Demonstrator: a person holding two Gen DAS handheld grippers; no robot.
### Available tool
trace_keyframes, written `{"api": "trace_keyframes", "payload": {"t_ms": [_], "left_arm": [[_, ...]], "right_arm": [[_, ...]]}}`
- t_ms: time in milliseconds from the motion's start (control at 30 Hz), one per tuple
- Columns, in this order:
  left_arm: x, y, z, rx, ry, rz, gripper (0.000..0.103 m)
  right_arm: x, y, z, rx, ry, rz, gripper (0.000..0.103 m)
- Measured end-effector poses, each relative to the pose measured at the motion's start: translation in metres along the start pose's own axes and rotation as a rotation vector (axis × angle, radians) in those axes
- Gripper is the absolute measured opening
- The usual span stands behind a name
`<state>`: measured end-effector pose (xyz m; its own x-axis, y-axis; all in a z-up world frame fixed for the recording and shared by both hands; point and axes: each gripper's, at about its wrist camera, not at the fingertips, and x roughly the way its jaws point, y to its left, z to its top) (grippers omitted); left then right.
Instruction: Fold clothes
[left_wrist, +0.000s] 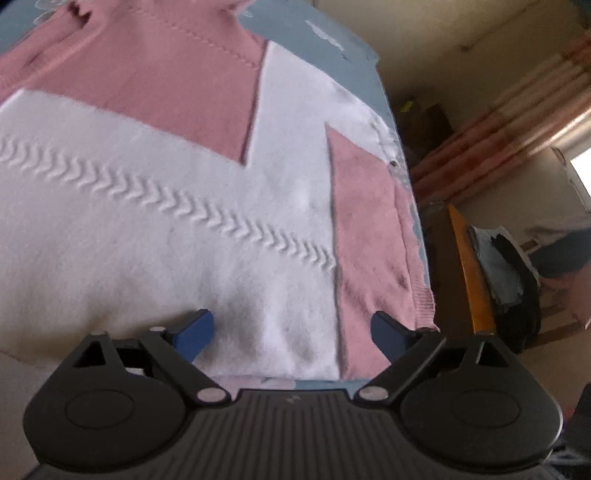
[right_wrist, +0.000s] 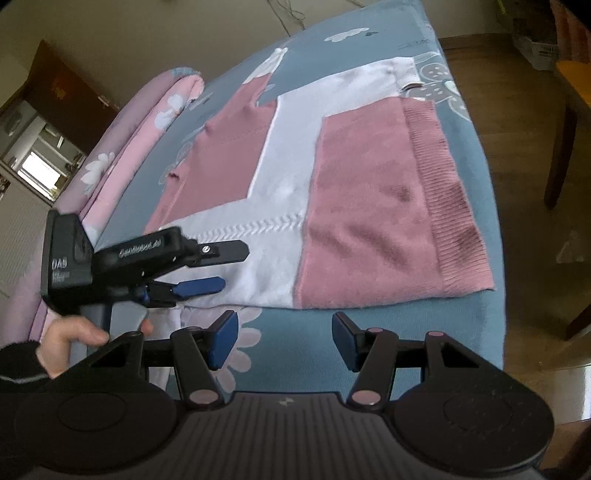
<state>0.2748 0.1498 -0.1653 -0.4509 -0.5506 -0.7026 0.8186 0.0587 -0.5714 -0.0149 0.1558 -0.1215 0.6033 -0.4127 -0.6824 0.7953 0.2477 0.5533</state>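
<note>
Right-wrist view showed a pink-and-white knit sweater (right_wrist: 332, 206) lying flat on a blue floral bedspread (right_wrist: 306, 343), its ribbed pink hem (right_wrist: 447, 199) toward the bed's outer edge and a pink sleeve (right_wrist: 255, 92) reaching away toward the far end. The left gripper (right_wrist: 221, 266), held by a hand (right_wrist: 70, 339) in a dark sleeve, sat low over the white panel at the near edge with its fingers spread, nothing between them. The right gripper (right_wrist: 284, 341) hovered over bare bedspread just short of the sweater's near edge, fingers also spread and empty.

From the left-wrist view, the left gripper (left_wrist: 291, 332) straddled the seam where white met pink, blue pads (left_wrist: 195, 332) close to the fabric.

Whether panels were already folded in could not be settled; the sweater looked flat and roughly rectangular, which would suit a garment laid out or one partly folded. For a clean fold from here, I judged each gripper should pinch every layer at the near edge, well apart, lift together, and carry the edge level so the knit would not sag or skew.
</note>
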Motion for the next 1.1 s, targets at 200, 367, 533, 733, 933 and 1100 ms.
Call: {"api": "trace_keyframes", "payload": {"t_ms": [200,367,533,733,933,1100], "left_arm": [[-0.007,-0.020,0.005,0.006,-0.027,-0.081,0.093],[0.016,-0.015,-0.004,0.003,0.051,-0.036,0.092],[-0.005,-0.029,-0.006,0.059,0.028,-0.034,0.092],[-0.023,-0.040,-0.025,0.087,0.022,-0.020,0.092],[-0.028,-0.047,-0.043,0.125,0.051,0.013,0.092],[-0.030,-0.044,-0.054,0.139,0.081,0.044,0.092]], "right_arm": [[-0.001,-0.008,0.001,0.025,-0.011,-0.001,0.062],[-0.002,-0.012,0.001,0.027,-0.018,-0.005,0.062],[-0.003,-0.023,0.015,0.005,-0.079,-0.033,0.047],[0.032,-0.041,0.048,0.013,-0.084,-0.075,0.027],[0.076,-0.048,0.065,0.001,-0.022,-0.099,0.029],[0.063,-0.073,0.056,0.084,-0.050,-0.074,0.026]]}}
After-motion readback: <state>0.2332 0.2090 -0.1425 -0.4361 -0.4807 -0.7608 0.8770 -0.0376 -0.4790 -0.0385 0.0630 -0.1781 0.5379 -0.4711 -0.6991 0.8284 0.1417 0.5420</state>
